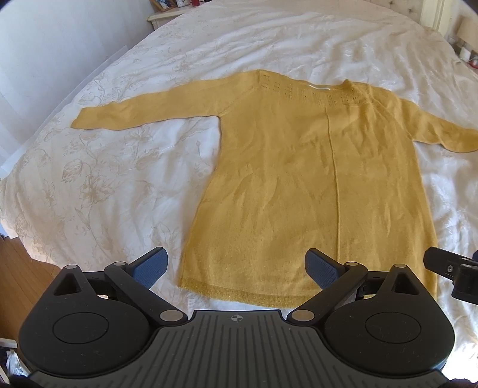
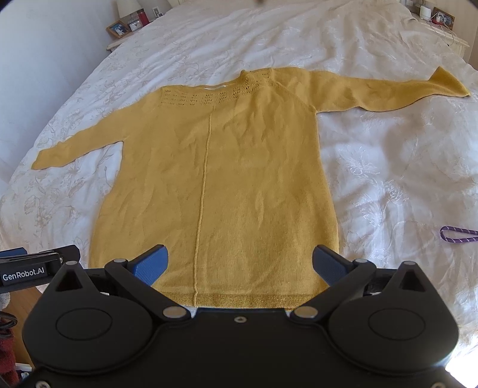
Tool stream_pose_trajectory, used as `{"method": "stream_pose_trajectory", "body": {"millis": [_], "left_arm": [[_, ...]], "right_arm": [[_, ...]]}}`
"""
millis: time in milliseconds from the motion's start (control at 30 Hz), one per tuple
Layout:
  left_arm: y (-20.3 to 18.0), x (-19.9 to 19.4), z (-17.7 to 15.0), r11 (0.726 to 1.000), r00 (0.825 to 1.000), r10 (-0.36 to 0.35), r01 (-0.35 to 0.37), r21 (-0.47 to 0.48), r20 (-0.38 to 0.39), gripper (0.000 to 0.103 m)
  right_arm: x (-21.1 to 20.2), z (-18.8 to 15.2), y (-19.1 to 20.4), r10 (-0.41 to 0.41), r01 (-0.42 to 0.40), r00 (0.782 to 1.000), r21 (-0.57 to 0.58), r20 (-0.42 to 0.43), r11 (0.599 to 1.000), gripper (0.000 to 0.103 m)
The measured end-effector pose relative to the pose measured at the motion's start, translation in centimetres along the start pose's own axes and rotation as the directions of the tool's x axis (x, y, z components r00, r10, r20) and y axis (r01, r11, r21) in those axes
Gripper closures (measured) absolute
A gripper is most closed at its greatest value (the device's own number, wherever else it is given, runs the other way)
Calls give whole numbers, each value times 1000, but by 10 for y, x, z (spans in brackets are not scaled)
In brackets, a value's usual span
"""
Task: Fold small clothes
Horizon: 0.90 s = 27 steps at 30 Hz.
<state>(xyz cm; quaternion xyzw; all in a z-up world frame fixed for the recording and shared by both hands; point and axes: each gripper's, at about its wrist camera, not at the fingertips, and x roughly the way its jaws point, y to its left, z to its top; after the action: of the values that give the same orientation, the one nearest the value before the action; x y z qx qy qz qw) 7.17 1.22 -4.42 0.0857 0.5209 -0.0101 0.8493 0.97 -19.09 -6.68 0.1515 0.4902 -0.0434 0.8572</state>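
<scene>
A mustard-yellow knit sweater lies flat on the white bed, hem toward me, neckline far, both sleeves spread out sideways; it also shows in the right wrist view. My left gripper is open and empty, hovering over the hem's left part. My right gripper is open and empty, above the hem's middle. Part of the right gripper shows at the right edge of the left wrist view, and part of the left gripper shows at the left edge of the right wrist view.
The white floral bedspread covers the bed. A purple cord lies on the bed at the right. Nightstands with frames and small items stand at the far left and far right. Wooden floor shows left of the bed.
</scene>
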Motion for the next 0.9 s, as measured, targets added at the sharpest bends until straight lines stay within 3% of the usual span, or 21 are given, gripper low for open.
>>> {"method": "stream_pose_trajectory", "body": {"millis": [67, 333, 467, 633, 800, 900], "left_arm": [[0, 6, 8, 1000, 1000, -4, 4, 10, -4, 13], [-6, 29, 48, 998, 999, -48, 47, 52, 25, 14], [-8, 40, 69, 996, 996, -79, 78, 47, 30, 19], [-11, 48, 94, 995, 994, -94, 92, 49, 47, 25], [-15, 52, 112, 994, 992, -112, 110, 27, 52, 33], [-20, 53, 121, 994, 991, -110, 109, 12, 73, 34]], "right_arm": [[6, 6, 0, -2, 2, 1000, 4, -5, 1000, 1], [26, 48, 3, -24, 25, 999, -25, 29, 999, 1], [32, 70, 5, -83, 87, 994, -70, 68, 994, 1], [31, 96, 1, -192, 204, 969, -61, 154, 977, 1], [31, 124, -15, -346, 354, 917, -7, 199, 935, 1], [33, 139, -36, -329, 338, 921, -9, 206, 941, 9]]}}
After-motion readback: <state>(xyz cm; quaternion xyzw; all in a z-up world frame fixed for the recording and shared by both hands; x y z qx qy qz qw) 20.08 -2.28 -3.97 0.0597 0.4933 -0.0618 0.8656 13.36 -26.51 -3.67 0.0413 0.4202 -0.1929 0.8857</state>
